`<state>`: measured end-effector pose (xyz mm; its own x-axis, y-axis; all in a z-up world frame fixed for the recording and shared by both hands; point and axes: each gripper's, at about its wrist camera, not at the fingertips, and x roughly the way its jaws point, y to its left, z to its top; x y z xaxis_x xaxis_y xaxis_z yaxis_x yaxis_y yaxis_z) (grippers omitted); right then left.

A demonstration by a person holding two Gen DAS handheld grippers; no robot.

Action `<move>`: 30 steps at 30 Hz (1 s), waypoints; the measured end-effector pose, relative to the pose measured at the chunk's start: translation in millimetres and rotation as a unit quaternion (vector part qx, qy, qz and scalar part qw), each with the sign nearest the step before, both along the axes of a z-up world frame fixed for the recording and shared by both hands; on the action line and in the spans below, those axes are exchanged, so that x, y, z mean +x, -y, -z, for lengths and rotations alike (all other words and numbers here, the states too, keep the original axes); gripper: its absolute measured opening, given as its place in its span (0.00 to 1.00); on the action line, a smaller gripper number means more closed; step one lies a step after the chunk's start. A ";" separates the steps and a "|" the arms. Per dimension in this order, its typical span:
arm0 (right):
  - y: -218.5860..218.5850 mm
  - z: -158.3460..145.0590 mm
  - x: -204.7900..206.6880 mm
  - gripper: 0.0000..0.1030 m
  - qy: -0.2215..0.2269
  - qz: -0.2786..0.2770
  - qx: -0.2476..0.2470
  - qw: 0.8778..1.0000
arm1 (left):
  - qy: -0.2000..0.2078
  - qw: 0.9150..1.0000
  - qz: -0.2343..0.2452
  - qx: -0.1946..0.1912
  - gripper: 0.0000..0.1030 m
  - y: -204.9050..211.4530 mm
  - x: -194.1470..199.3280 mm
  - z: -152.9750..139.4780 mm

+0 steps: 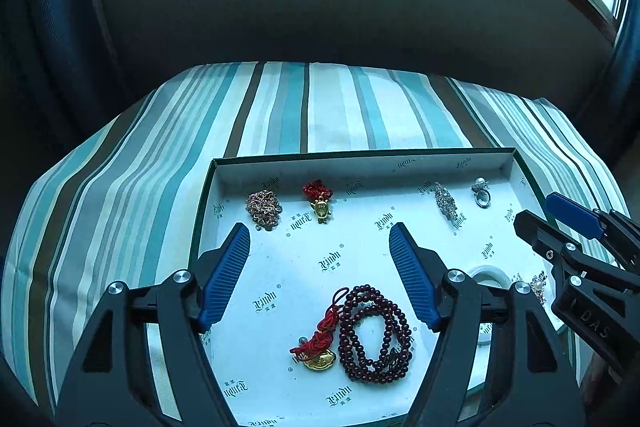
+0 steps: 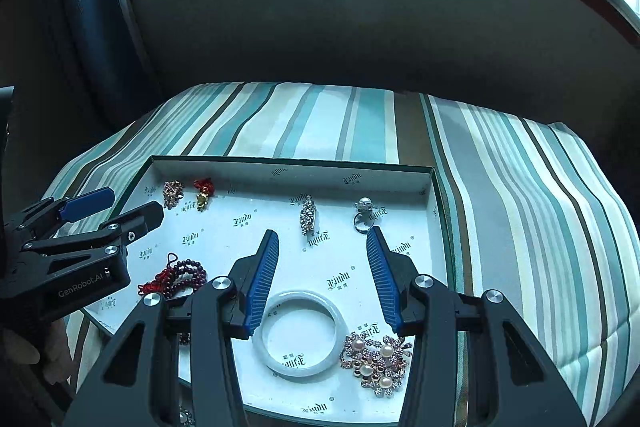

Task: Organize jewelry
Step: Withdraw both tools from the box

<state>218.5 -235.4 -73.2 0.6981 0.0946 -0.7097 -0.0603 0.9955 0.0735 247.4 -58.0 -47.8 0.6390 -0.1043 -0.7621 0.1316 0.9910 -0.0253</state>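
A shallow white box tray (image 1: 360, 167) (image 2: 288, 171) lined with printed paper holds the jewelry. In the left wrist view my left gripper (image 1: 320, 233) is open and empty above a dark red bead strand (image 1: 376, 335) and a gold charm on red cord (image 1: 318, 347). At the back lie a rose-gold chain (image 1: 263, 207), a second gold charm (image 1: 320, 203), a crystal brooch (image 1: 446, 203) and a pearl ring (image 1: 481, 191). In the right wrist view my right gripper (image 2: 323, 237) is open and empty above a white jade bangle (image 2: 298, 333) and a pearl flower brooch (image 2: 376, 361).
The tray sits on a teal, white and brown striped cloth (image 1: 120, 187) (image 2: 520, 207) over a table. A dark wall and windows lie behind. Each gripper shows at the other view's edge: the right gripper (image 1: 560, 223) and the left gripper (image 2: 120, 207).
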 end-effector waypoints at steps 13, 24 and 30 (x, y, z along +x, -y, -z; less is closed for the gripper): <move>21.0 16.1 -92.1 0.45 -0.024 0.018 -0.009 1.000 | 0.000 1.000 -0.012 -0.007 0.74 -13.9 -80.9 2.6; 29.7 48.1 -131.0 0.44 -0.058 0.035 -0.019 0.998 | -0.024 0.999 -0.038 -0.013 0.75 -31.2 -122.8 24.4; 29.0 57.6 -127.5 0.36 -0.068 0.035 -0.023 0.997 | -0.034 0.999 -0.038 -0.012 0.75 -31.4 -128.5 32.2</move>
<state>91.0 -264.5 -130.8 0.5988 0.0148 -0.8008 0.0166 0.9994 0.0309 118.9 -26.6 -80.0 0.5928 -0.0762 -0.8017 0.0538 0.9970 -0.0550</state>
